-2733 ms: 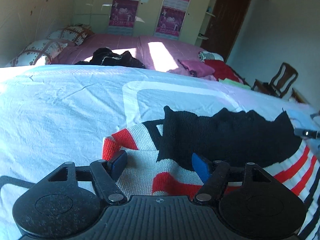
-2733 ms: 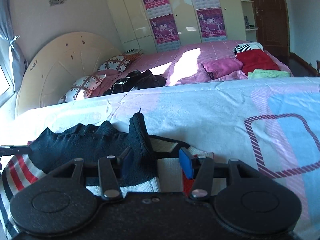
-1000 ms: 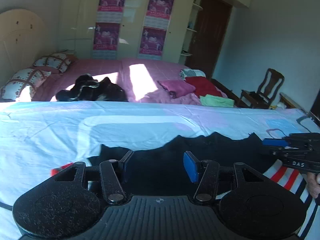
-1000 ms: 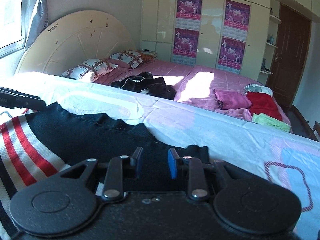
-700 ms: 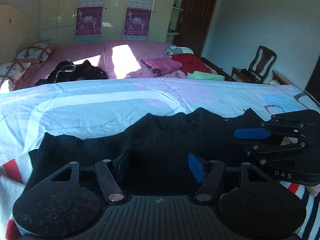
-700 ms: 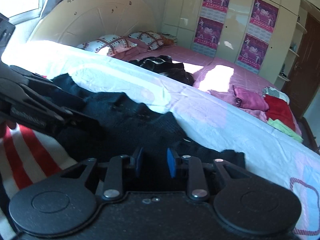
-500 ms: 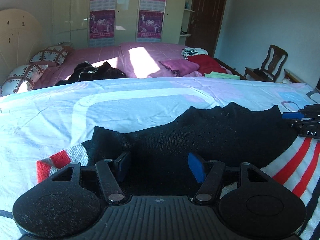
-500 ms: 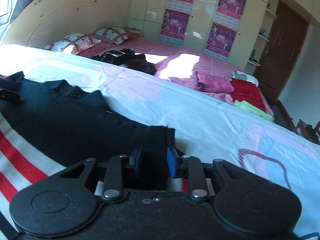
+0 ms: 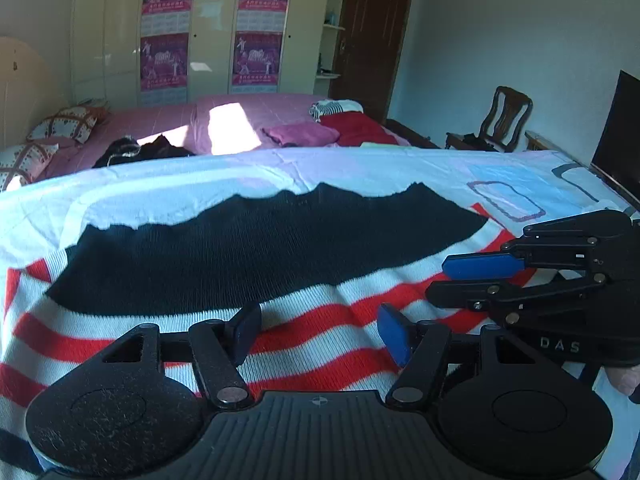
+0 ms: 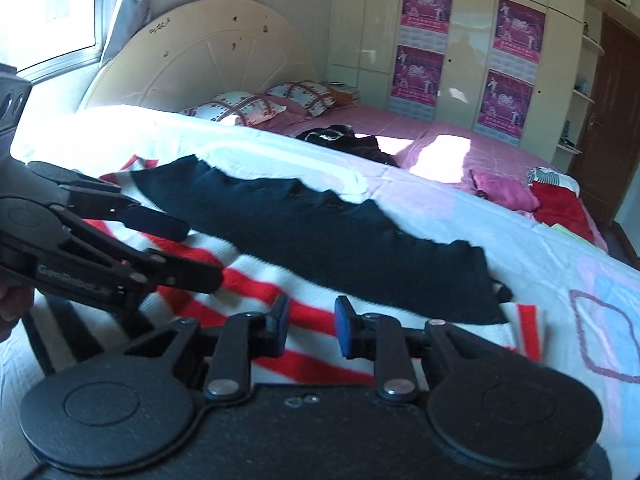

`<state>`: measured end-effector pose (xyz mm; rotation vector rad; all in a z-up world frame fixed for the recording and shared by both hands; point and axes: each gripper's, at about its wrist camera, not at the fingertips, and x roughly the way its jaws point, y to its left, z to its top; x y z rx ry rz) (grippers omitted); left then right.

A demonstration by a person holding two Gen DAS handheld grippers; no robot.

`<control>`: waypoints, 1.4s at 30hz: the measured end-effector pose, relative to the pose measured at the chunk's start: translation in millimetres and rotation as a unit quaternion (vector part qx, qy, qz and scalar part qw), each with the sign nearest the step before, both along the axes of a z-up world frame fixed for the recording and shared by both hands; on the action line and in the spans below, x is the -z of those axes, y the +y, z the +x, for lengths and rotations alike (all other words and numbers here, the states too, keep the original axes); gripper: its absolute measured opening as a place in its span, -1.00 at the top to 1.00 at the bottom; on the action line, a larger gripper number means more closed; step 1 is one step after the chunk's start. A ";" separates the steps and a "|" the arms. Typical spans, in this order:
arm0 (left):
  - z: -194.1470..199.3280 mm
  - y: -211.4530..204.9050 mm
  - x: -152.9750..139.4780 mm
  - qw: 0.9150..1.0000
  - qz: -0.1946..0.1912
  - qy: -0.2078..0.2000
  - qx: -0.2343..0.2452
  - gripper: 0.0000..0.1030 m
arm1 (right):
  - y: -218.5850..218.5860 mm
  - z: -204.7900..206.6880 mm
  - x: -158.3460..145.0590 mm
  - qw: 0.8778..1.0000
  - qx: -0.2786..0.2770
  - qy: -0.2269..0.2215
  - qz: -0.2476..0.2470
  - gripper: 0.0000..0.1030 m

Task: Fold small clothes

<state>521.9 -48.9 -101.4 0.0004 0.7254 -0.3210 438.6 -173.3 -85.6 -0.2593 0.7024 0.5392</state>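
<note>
Knitted sweater (image 9: 280, 248) flat on bedsheet (image 9: 160, 184) | left gripper (image 9: 320, 330) open — empty | right gripper (image 10: 310, 326) closing — empty

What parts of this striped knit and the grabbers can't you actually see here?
- Striped sweater: its near edge, left wrist view, hidden behind the left gripper.
- Same edge, right wrist view, hidden behind the right gripper, jaws closing.
- Poster text: too small.
</note>
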 end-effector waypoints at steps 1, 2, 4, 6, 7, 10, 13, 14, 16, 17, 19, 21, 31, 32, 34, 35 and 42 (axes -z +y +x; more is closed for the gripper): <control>-4.9 0.8 2.7 1.000 0.012 -0.004 0.000 -0.24 | 2.5 -3.9 3.6 1.000 -0.005 -0.005 -0.011 0.50; -9.5 3.9 2.4 1.000 0.021 -0.008 -0.003 -0.24 | 3.6 -9.8 6.8 0.999 -0.011 -0.019 -0.037 0.50; -18.2 18.0 -1.3 0.999 0.035 -0.010 -0.008 -0.24 | -7.8 -13.1 5.5 0.997 0.010 -0.034 -0.063 0.50; -24.8 39.9 -2.9 0.999 0.046 -0.009 -0.021 -0.25 | -32.3 -11.8 3.3 0.996 0.047 -0.029 -0.072 0.50; -29.0 54.4 -3.4 0.999 0.040 -0.006 -0.032 -0.25 | -43.3 -12.1 2.9 0.995 0.058 -0.024 -0.071 0.50; -39.6 91.6 -3.8 0.996 0.047 -0.003 -0.074 -0.24 | -73.9 -19.5 8.1 0.992 0.094 -0.017 -0.086 0.50; -45.8 112.1 -3.1 0.996 0.021 0.002 -0.090 -0.24 | -76.5 -24.0 8.6 0.991 0.094 -0.019 -0.094 0.49; -45.3 109.4 -2.6 0.996 0.031 0.001 -0.089 -0.24 | -71.4 -22.0 10.3 0.990 0.094 -0.021 -0.102 0.44; -42.6 100.5 -5.0 0.995 0.043 0.005 -0.094 -0.25 | -66.0 -20.2 8.8 0.989 0.104 -0.022 -0.101 0.45; -42.6 97.4 -8.2 0.995 0.042 0.007 -0.095 -0.25 | -64.7 -22.5 4.3 0.989 0.109 -0.024 -0.093 0.48; -46.8 89.6 -19.4 0.996 0.025 -0.005 -0.086 -0.25 | -60.6 -33.3 -9.3 0.992 0.108 -0.036 -0.058 0.45; -47.8 76.0 -24.9 0.997 0.023 -0.009 -0.072 -0.25 | -51.3 -42.8 -15.2 0.994 0.100 -0.030 -0.037 0.45; -60.6 29.2 -9.4 0.999 0.021 0.013 -0.047 -0.26 | 19.5 -55.7 -7.9 0.999 0.036 0.018 0.012 0.40; -61.8 27.2 -6.9 0.999 0.026 0.013 -0.045 -0.39 | 25.3 -54.3 -0.5 0.999 0.032 0.034 -0.005 0.39; -63.6 23.9 -4.8 0.999 0.030 0.011 -0.043 -0.46 | 28.2 -58.8 3.7 0.999 0.028 0.022 -0.014 0.38; -64.4 21.7 -5.6 0.998 0.035 0.011 -0.044 -0.47 | 28.8 -60.6 3.4 0.999 0.028 0.023 -0.016 0.38; -77.0 28.8 -7.6 0.998 0.054 0.003 -0.040 -0.49 | 11.0 -70.3 -0.1 0.999 0.022 0.026 -0.036 0.38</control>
